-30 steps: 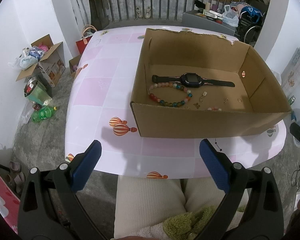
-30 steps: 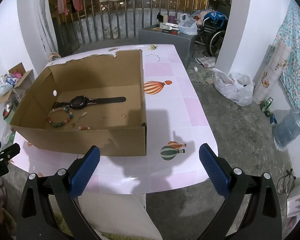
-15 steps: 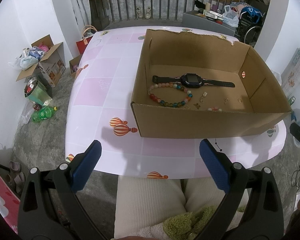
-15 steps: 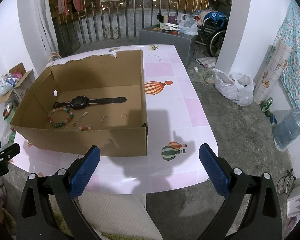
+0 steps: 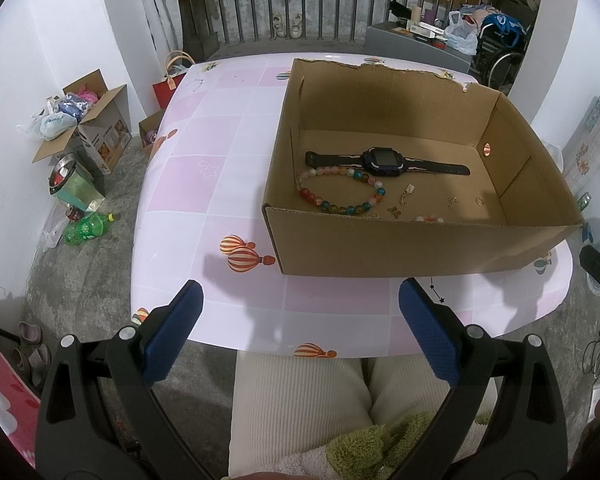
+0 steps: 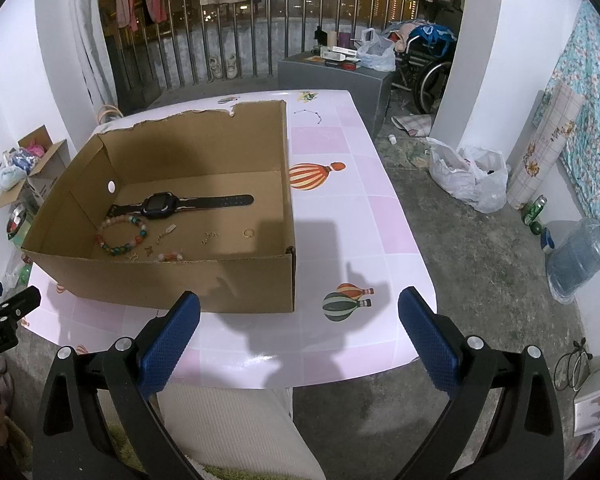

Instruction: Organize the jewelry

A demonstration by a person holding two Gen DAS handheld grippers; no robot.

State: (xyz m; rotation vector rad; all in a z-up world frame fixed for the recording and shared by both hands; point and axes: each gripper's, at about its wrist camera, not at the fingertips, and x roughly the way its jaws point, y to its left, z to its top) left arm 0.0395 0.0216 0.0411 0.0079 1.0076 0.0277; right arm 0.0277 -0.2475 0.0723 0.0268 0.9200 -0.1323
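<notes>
An open cardboard box (image 5: 412, 244) (image 6: 172, 280) stands on the pink checked table (image 5: 204, 184) (image 6: 340, 208). Inside lie a black watch (image 5: 384, 160) (image 6: 160, 205), a coloured bead bracelet (image 5: 340, 194) (image 6: 122, 236), a small bead string (image 5: 430, 219) (image 6: 171, 256), a ring (image 5: 479, 200) (image 6: 247, 233) and several small charms (image 5: 406, 196). My left gripper (image 5: 300, 328) is open and empty, held over the table's near edge before the box. My right gripper (image 6: 300, 328) is open and empty, near the box's front right corner.
The person's lap in cream trousers (image 5: 300, 400) is below the table edge. Boxes, bottles and bags lie on the floor left (image 5: 84, 128). A plastic bag (image 6: 468, 176) and water jug (image 6: 576, 260) sit on the floor right. A railing is behind.
</notes>
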